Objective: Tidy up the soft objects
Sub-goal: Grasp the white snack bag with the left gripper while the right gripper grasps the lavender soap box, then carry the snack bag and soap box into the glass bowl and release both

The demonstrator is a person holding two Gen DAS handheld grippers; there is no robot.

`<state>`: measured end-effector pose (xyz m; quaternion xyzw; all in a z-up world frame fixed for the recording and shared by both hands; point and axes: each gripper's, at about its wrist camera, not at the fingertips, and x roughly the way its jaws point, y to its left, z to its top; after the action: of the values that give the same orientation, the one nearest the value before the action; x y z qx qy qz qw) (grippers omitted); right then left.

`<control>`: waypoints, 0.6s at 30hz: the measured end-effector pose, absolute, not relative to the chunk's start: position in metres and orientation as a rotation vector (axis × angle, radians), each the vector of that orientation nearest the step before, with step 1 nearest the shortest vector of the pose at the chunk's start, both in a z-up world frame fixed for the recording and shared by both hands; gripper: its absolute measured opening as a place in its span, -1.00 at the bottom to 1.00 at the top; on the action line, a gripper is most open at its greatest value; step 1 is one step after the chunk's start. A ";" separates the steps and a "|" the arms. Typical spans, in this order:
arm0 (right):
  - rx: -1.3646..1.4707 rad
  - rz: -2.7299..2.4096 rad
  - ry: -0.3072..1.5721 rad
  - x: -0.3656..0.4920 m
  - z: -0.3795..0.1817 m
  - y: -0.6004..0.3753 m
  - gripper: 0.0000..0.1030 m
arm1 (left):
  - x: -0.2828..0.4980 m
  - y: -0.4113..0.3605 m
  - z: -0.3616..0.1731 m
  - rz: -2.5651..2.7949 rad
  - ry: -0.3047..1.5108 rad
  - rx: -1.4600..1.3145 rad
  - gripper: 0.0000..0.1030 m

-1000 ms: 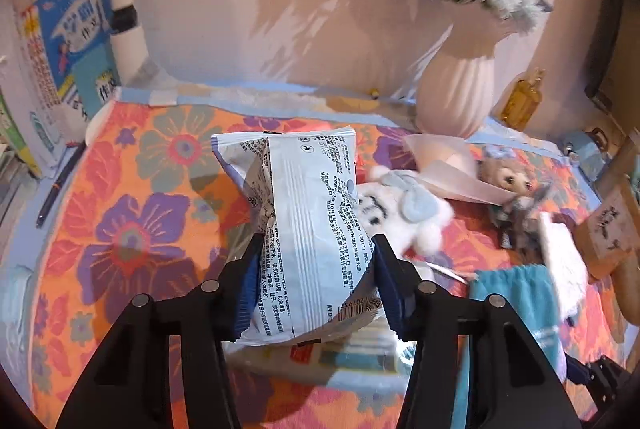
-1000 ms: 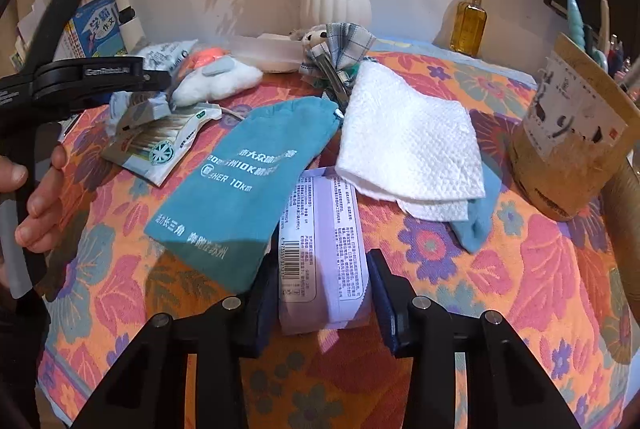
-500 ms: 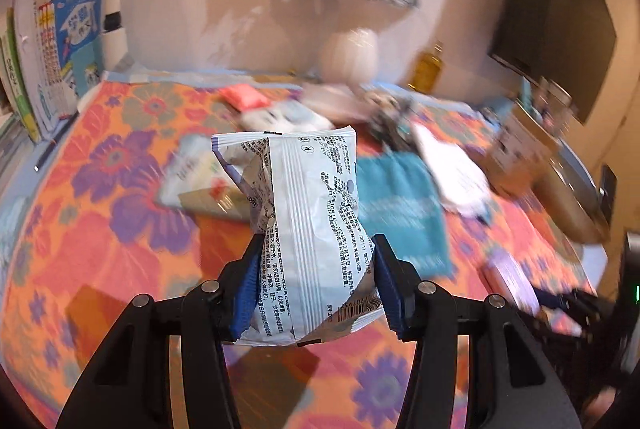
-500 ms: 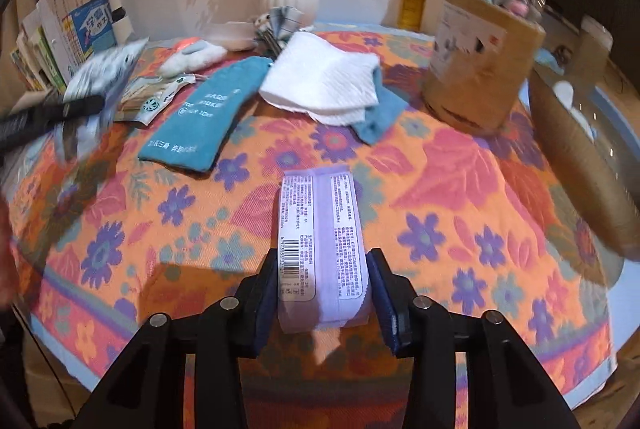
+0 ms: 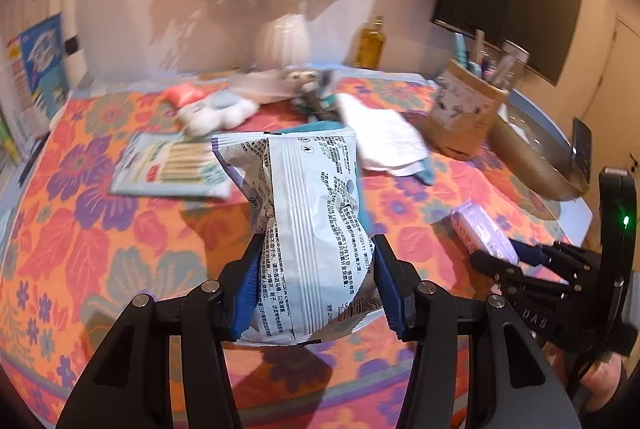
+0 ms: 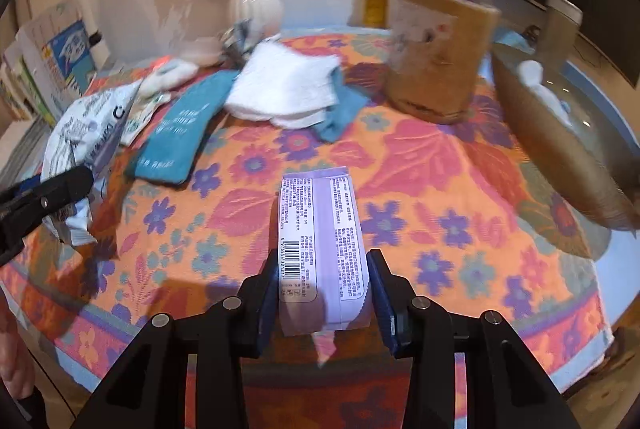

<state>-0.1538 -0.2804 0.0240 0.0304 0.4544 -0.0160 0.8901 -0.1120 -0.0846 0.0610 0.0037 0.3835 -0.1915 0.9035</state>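
Note:
My left gripper (image 5: 314, 287) is shut on a white printed snack bag (image 5: 308, 225) and holds it upright above the floral tablecloth; the bag also shows in the right wrist view (image 6: 86, 149). My right gripper (image 6: 322, 293) is shut on a purple tissue pack (image 6: 320, 241), held above the cloth's front part; the pack also shows in the left wrist view (image 5: 484, 235). On the cloth lie a teal pouch (image 6: 180, 133), a white folded towel (image 6: 284, 89) over a blue cloth (image 6: 340, 109), a flat wipes packet (image 5: 172, 169) and a white plush toy (image 5: 216, 111).
A brown paper bag of pens and tubes (image 6: 436, 49) stands at the right. A woven basket (image 6: 560, 149) lies beyond it. A white vase with flowers (image 5: 282, 41) and an amber bottle (image 5: 370, 43) stand at the back wall. Books (image 6: 52, 57) lean at the left.
Both grippers have pulled back and up from the table with their packs still held. The views swung right, and more of the table's front edge and the basket show now.

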 end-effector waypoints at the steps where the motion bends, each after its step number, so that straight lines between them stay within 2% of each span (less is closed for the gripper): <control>1: 0.071 -0.044 0.934 -0.156 0.028 -0.287 -0.21 | -0.113 -0.091 0.063 -0.407 0.789 0.017 -0.05; 18: 0.224 -0.248 0.723 -0.219 0.102 -0.419 -0.21 | -0.127 -0.270 0.108 -0.743 0.734 0.197 -0.05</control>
<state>-0.2189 -0.4187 0.1022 0.1091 0.3519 -0.1209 0.9217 -0.1266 -0.2704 0.1077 0.0940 0.3498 -0.3545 0.8621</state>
